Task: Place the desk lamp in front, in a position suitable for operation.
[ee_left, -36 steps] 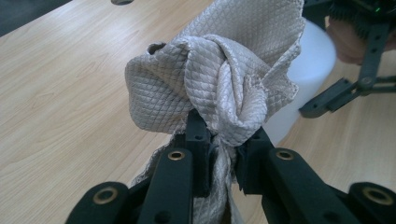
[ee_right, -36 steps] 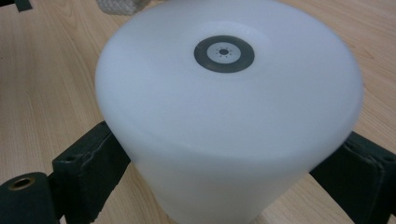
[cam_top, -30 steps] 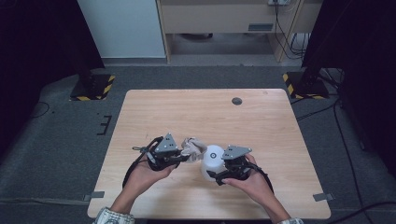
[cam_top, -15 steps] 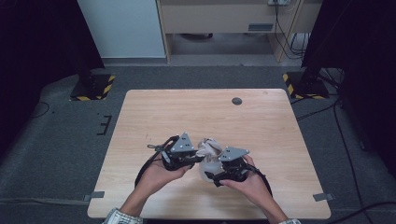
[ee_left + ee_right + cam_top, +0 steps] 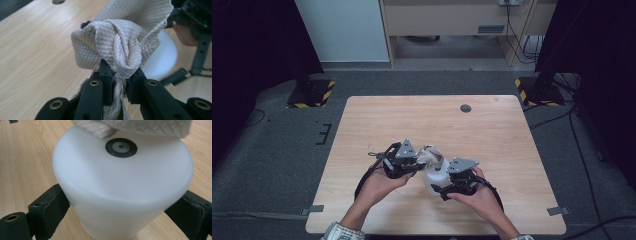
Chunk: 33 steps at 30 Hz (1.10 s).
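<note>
Left gripper view puts my left gripper nearest, its jaws pinching a bunched grey cloth that rises just past the tips. Beyond the cloth sits the white lamp, to the right and slightly farther off, so the cloth must travel that way to rub it. In the right gripper view my right gripper clamps the lamp by its sides, spread wide around it, the lamp's round face with a black disc turned toward the cloth, which touches its far edge. From the high view, both meet over the near middle of the table. Compared with a second ago, the left gripper has closed the gap and the cloth now lies against the lamp.
</note>
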Each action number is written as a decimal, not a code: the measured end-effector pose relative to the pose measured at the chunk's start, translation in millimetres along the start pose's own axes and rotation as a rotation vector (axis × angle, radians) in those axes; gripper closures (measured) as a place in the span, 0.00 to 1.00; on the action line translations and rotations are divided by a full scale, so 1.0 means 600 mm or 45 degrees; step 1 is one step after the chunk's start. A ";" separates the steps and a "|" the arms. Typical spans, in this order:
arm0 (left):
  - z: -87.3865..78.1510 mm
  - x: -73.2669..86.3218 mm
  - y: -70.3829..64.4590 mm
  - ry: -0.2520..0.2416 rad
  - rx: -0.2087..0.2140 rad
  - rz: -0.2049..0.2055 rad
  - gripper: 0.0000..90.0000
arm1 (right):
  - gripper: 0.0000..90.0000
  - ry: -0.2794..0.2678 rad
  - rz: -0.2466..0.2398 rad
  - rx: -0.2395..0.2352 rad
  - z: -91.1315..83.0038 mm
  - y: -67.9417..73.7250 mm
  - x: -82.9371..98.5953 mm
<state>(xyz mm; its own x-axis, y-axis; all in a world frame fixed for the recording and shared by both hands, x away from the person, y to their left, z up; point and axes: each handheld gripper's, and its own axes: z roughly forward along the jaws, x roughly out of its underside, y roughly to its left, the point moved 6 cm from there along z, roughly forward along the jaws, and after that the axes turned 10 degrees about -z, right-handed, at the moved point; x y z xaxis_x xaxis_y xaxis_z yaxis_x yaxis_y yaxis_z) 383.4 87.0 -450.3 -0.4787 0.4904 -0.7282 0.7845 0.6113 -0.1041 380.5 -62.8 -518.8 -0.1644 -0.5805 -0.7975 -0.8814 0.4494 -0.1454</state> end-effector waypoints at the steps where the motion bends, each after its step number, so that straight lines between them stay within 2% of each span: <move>1: -0.002 0.001 -0.005 0.012 0.007 0.014 0.86 | 0.10 0.000 0.000 -0.001 0.000 0.000 0.000; 5: 0.002 -0.003 -0.031 0.025 0.083 0.074 0.85 | 0.10 -0.001 0.004 -0.002 0.001 0.000 -0.001; 6: 0.008 -0.008 -0.037 0.019 0.082 0.086 0.85 | 0.10 -0.001 0.003 -0.002 0.001 0.000 -0.001; 11: 0.025 -0.023 -0.038 0.014 0.101 0.055 0.85 | 0.10 -0.005 0.005 -0.003 0.000 -0.003 0.000; 13: 0.027 -0.027 -0.037 0.024 0.098 0.060 0.85 | 0.10 -0.006 0.007 -0.007 0.000 -0.003 0.000; 18: 0.037 -0.039 -0.022 0.043 0.051 0.056 0.85 | 0.10 -0.015 0.013 -0.015 0.001 -0.004 0.001; 22: 0.028 -0.033 -0.018 0.045 0.055 0.039 0.85 | 0.10 -0.012 0.017 -0.024 0.000 -0.005 0.002; 25: 0.016 -0.022 -0.022 0.057 0.081 0.032 0.85 | 0.10 -0.010 0.029 -0.032 0.000 -0.005 0.002; 27: 0.009 -0.015 -0.031 0.077 0.095 0.050 0.85 | 0.10 -0.008 0.027 -0.041 0.001 -0.005 0.001; 28: 0.009 -0.016 -0.034 0.081 0.094 0.057 0.85 | 0.10 -0.010 0.024 -0.044 0.001 -0.004 0.001; 29: 0.010 -0.016 -0.037 0.082 0.114 0.057 0.85 | 0.10 -0.011 0.024 -0.045 0.002 -0.004 0.001; 30: 0.015 -0.018 -0.043 0.076 0.166 0.040 0.85 | 0.10 -0.009 0.024 -0.043 0.002 -0.004 0.001; 33: 0.025 -0.026 -0.047 0.063 0.164 0.060 0.85 | 0.10 -0.013 0.024 -0.041 0.002 -0.003 0.001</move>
<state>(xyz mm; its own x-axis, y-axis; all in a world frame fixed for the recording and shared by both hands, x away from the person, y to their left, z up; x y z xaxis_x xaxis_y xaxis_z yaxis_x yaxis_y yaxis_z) 374.8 52.8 -446.4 -0.4567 0.5484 -0.7005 0.8491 0.5037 -0.1593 382.8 -63.0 -519.6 -0.1768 -0.5652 -0.8058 -0.8922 0.4377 -0.1113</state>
